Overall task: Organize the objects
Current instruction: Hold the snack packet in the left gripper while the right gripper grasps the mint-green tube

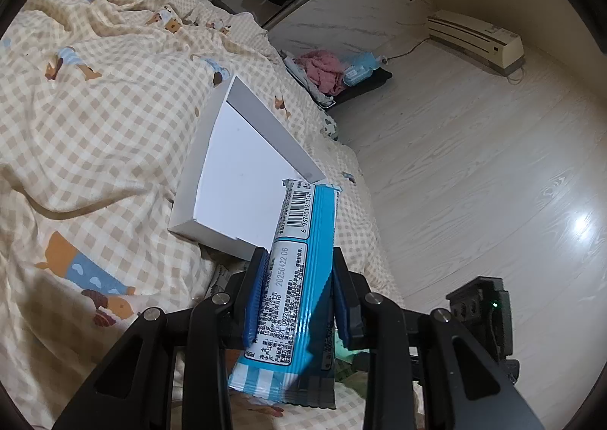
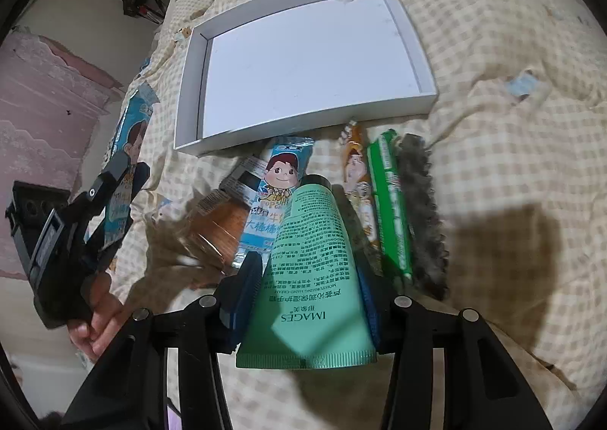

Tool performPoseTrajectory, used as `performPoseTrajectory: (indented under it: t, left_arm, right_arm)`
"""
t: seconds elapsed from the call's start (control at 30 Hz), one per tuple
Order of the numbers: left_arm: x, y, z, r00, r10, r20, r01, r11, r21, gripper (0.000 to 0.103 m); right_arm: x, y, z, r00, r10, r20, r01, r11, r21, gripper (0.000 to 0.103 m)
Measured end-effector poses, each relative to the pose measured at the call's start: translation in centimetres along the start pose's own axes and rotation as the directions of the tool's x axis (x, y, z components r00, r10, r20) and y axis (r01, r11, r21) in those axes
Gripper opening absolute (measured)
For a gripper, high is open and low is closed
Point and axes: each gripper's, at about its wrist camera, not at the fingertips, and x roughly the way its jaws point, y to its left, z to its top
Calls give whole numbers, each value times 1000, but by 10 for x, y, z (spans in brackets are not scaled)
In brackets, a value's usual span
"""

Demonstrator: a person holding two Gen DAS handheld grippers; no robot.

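Left gripper (image 1: 297, 289) clamps the snack (image 1: 299, 263); right gripper (image 2: 309, 293) pinches the tube (image 2: 315, 270). Tapered tube could slip short of the tray (image 2: 189, 88).

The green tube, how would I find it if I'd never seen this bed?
Look at the checked bedspread, then the white tray lying on it. Just below the tray is a row of snack packets; the green tube sits above them, pinched in the right claw. It is the only mint-green, smooth tube, with IMAGES printed on it.
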Motion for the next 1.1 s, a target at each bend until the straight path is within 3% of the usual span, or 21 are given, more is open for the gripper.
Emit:
performPoseTrajectory:
  t: [0.33,0.43,0.47,0.5,0.67,0.8,0.87,0.9,0.93,1.0,1.1]
  left_arm:
    - [2,-1,-1,1000,8,-6,-8,1000,4,33]
    - [2,-1,-1,1000,7,-6,-7,1000,3,33]
    - [2,-1,-1,1000,8,-5,-8,1000,3,33]
    - [2,-1,-1,1000,9,-4,-9,1000,4,33]
    - [2,0,-1,1000,8,-6,-8,1000,5,33]
    - [2,-1,-1,1000,9,-8,-9,1000,7,33]
    - [2,-1,-1,1000,11,-9,-11,1000,7,33]
    - [2,-1,-1,1000,12,-10,-11,1000,7,33]
    - [3,-1,-1,1000,11,-11,-11,1000,7,33]
    - [3,-1,-1,1000,11,-12,-11,1000,7,33]
    - [3,-1,-2,1000,10,-13,-10,1000,8,33]
  right_arm:
    - [-37,-27,5,992,-32,124,26,998,49,49]
    - [-41,-33,0,984,16,178,-29,997,71,48]
    - [-43,-35,-3,975,41,219,-58,996,71,45]
    - [-45,-37,-4,971,53,234,-72,995,72,32]
    - [-40,-55,-1,974,-58,221,30,991,127,31]
    - [-33,-63,-4,985,-7,173,-16,991,131,32]
    - [-30,-57,-3,987,-18,157,2,995,96,32]
    - [-29,-52,-3,988,-26,150,14,997,75,35]
    - [-27,-46,-2,989,-31,145,24,998,51,49]
    - [-25,-36,-2,989,-31,147,30,1000,9,61]
    - [-19,-31,-1,991,-33,129,34,999,-3,61]
